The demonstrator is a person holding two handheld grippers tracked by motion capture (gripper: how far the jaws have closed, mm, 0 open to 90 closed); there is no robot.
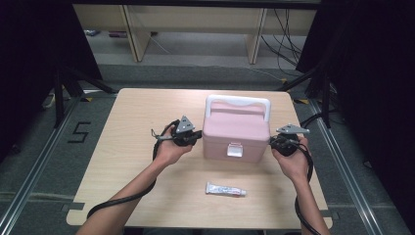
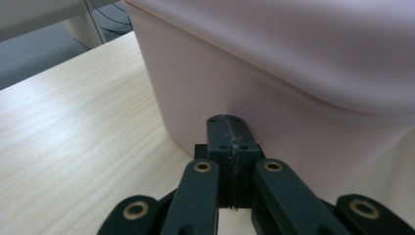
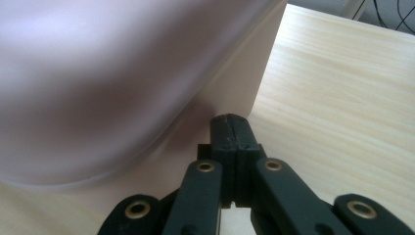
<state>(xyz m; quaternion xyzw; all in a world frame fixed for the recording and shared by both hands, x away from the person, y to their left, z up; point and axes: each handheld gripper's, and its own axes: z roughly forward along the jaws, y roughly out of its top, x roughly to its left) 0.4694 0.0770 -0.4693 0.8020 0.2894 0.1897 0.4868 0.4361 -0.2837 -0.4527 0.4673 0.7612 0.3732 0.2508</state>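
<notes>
A pink lidded box (image 1: 236, 132) with a white handle and a front latch stands at the middle of the wooden table. My left gripper (image 1: 198, 135) presses against its left wall, jaws shut with nothing between them; close up, the left gripper (image 2: 228, 128) touches the pink box (image 2: 274, 78) just under the lid's rim. My right gripper (image 1: 272, 141) sits at the box's right wall, also shut and empty. In the right gripper view the right gripper (image 3: 230, 126) meets the box (image 3: 122, 73) near its corner. A small white tube (image 1: 225, 189) lies in front of the box.
The light wooden table (image 1: 127, 147) has bare surface to the left and front of the box. Black cables trail from both grippers over the table's front edge. Desk legs and floor cables lie beyond the far edge.
</notes>
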